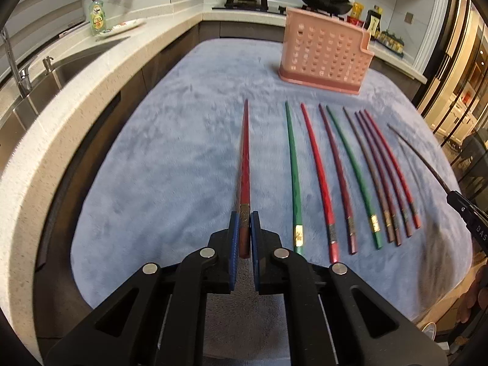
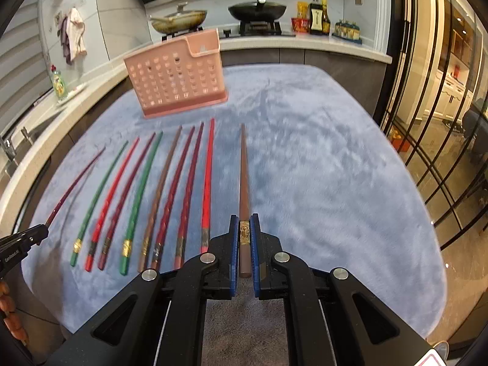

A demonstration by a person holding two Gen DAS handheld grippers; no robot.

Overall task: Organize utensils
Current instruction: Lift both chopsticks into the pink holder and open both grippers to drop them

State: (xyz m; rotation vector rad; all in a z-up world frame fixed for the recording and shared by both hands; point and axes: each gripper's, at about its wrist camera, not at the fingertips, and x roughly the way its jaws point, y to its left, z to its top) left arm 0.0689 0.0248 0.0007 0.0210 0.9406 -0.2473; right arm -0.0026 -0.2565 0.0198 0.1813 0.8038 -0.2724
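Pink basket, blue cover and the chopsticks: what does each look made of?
Pink basket: moulded plastic, matte, with rows of punched holes and thin rigid walls.
Blue cover: plush fabric, probably fleece; the nap shows brushed streaks.
Chopsticks: smooth and glossy in red, green and purple, likely lacquered wood or resin, I cannot tell which. Gold or dark patterned bands sit near the thick ends, possibly foil or metal.

Warm, fairly bright indoor light; golden glare on the glass partition (image 2: 427, 122) at right; strong fisheye bending and dark corners at the edges; slight motion blur on the pink basket (image 2: 177, 73); soft shadows.
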